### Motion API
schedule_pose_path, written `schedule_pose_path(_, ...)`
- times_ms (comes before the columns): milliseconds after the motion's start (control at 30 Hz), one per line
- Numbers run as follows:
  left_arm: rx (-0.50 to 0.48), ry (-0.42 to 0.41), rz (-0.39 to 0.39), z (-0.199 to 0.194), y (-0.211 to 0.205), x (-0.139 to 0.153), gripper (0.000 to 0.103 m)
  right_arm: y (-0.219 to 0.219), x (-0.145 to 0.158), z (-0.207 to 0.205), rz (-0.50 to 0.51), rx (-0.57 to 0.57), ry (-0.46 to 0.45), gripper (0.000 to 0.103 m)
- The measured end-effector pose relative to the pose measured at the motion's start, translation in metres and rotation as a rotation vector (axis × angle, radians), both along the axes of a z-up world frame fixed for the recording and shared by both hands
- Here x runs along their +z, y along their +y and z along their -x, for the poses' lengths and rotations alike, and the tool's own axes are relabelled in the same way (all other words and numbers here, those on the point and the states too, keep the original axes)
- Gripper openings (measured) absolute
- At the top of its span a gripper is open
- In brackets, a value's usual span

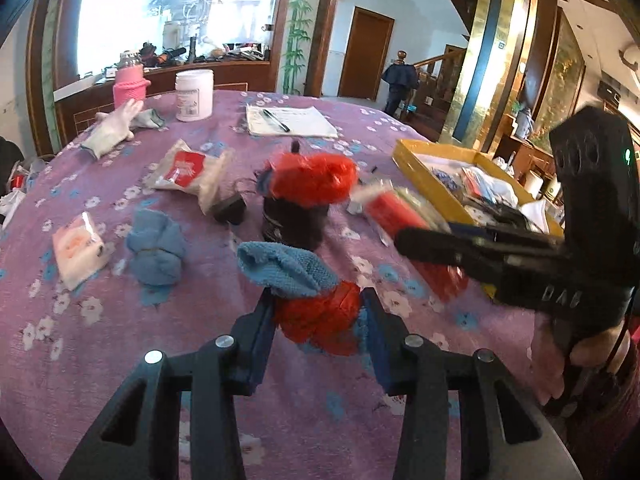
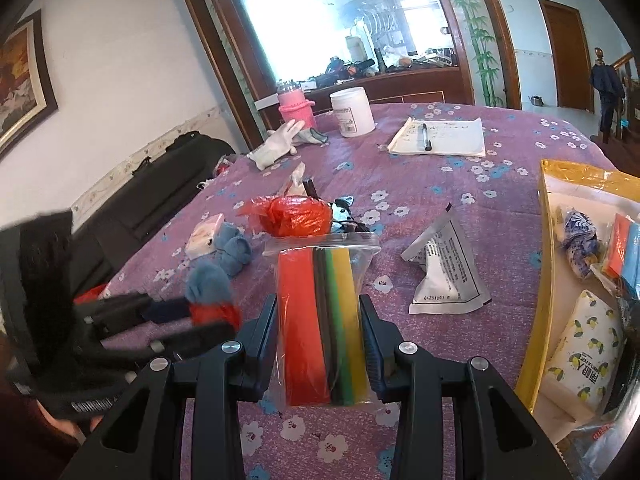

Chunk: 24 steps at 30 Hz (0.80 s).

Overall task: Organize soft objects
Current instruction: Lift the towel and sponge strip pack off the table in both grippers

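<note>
Grippers both hold cargo above a purple flowered tablecloth (image 2: 460, 196). Left gripper (image 1: 318, 312) pinches a crumpled red plastic wad with blue towelling cloth (image 1: 316, 312); right gripper (image 2: 319, 330) clamps a clear bag of coloured foam sheets (image 2: 320, 320). Yellow-rimmed tray (image 2: 538, 280) lies to the right. Slippery plastic could slide free, or the cloth drop off.
</note>
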<state>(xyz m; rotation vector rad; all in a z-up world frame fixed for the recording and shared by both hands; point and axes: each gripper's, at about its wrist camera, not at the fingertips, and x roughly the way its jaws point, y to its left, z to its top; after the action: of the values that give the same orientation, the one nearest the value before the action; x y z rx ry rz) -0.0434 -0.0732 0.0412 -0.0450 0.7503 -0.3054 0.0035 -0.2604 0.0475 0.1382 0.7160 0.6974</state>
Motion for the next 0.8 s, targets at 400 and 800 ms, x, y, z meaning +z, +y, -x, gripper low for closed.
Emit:
schedule_pose_path(400, 0.003, 0.028, 0.057, -0.004, 0.007, -0.004, 0.041, -0.008, 0.007, 0.002, -0.041, -0.018, -0.013, 0.041)
schedule_pose_path(800, -0.013, 0.019, 0.022, 0.004, -0.013, 0.001, 0.041, -0.021, 0.015, 0.004, -0.101, -0.046, -0.034, 0.041)
